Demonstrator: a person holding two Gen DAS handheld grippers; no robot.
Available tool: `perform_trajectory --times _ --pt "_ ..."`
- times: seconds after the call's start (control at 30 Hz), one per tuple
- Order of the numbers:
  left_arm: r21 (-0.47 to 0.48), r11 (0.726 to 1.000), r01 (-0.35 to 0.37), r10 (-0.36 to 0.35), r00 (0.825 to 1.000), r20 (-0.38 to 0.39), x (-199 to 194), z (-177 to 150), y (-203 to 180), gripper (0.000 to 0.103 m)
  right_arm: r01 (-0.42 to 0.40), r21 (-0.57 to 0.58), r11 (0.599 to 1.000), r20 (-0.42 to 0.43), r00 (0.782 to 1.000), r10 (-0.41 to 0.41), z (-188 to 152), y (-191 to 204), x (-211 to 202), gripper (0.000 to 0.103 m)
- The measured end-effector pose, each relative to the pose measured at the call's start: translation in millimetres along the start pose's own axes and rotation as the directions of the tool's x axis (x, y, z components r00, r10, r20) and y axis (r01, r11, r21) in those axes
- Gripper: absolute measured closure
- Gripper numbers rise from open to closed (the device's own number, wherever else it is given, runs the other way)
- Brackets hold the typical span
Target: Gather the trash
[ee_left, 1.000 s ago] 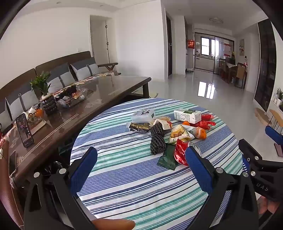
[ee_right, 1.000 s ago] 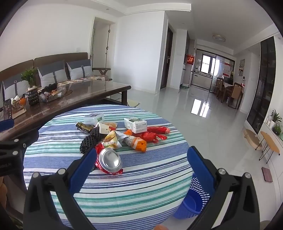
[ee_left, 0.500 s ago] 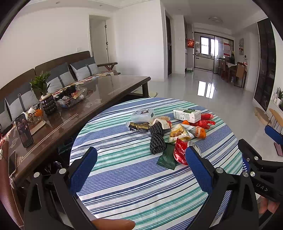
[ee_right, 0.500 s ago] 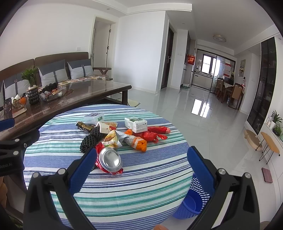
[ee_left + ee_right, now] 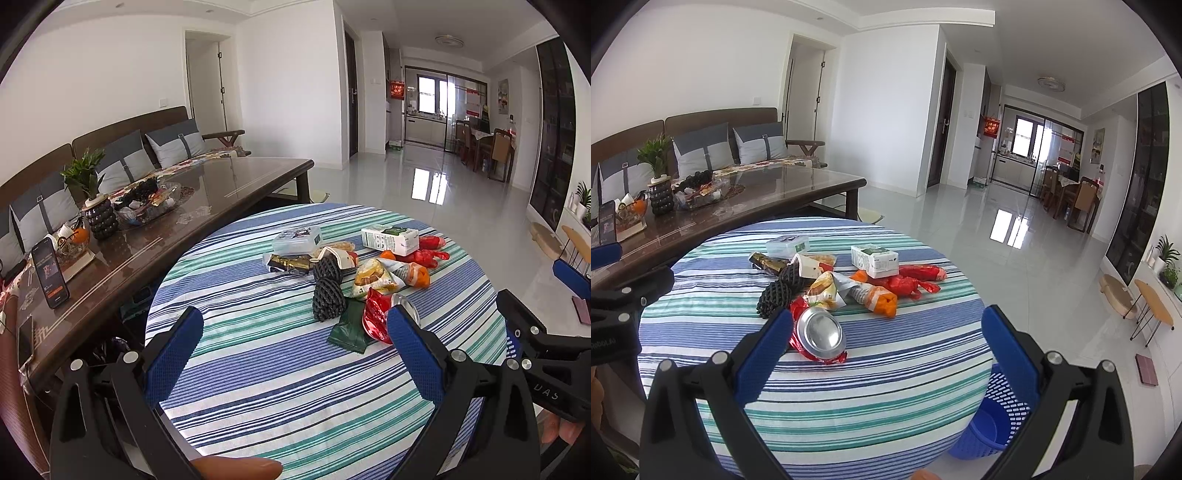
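Observation:
A pile of trash lies on the round striped table (image 5: pixel 258 369): a crushed red can (image 5: pixel 820 336), black foam netting (image 5: pixel 327 291), a white milk carton (image 5: pixel 389 240), red and orange wrappers (image 5: pixel 908 282), a clear plastic box (image 5: pixel 297 238) and a dark green packet (image 5: pixel 349 328). My left gripper (image 5: pixel 295 354) is open and empty, above the table's near side, short of the pile. My right gripper (image 5: pixel 882 354) is open and empty, with the can just inside its left finger. A blue mesh basket (image 5: pixel 993 417) stands on the floor at the table's right edge.
A long dark coffee table (image 5: pixel 207 206) with a plant, a fruit bowl and a phone stands to the left, with a sofa (image 5: pixel 122 158) behind it. Shiny tiled floor (image 5: pixel 1015 258) stretches right towards a dining area.
Both grippers have barely shifted; the views are almost unchanged and the trash has not moved.

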State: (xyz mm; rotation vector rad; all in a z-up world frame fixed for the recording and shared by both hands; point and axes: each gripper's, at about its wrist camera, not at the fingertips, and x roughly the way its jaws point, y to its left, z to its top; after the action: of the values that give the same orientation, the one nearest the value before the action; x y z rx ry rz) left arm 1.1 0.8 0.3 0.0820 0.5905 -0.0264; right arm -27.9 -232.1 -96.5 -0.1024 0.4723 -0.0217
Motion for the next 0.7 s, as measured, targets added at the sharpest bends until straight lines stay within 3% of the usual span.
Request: perform_trajectory --times 0.7 --pt "0.001 1.000 -0.001 0.001 1.000 -0.001 0.1 0.1 -0.1 0.004 0.000 -0.006 1.000 0.005 1.000 0.000 -0.6 0.3 -0.9 0.005"
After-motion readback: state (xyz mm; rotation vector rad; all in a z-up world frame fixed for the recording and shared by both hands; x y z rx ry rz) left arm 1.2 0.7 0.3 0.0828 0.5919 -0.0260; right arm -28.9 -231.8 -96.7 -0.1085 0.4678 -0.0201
